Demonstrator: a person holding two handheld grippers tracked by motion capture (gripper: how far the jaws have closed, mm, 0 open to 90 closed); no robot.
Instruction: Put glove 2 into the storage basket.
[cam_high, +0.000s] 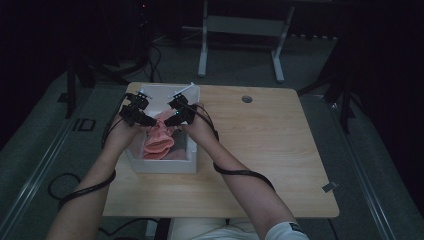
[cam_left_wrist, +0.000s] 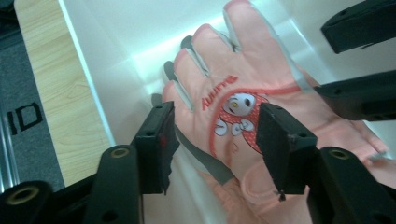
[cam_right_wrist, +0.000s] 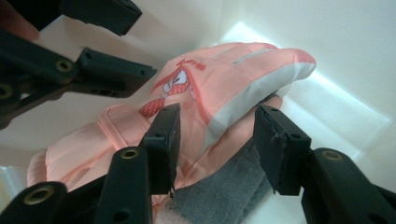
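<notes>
Pink glove (cam_left_wrist: 243, 107) lies in white box (cam_high: 192, 150) at desk's far-left corner. L gripper (cam_left_wrist: 217, 140) and R gripper (cam_right_wrist: 217, 144) both open, straddling glove, holding nothing. Best to close on fabric edges evenly.

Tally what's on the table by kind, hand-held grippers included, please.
Pink glove: 1
Grey fabric piece under the glove: 1
White box: 1
Hand-held grippers: 2, left and right, both open around the glove
Total: 5
</notes>
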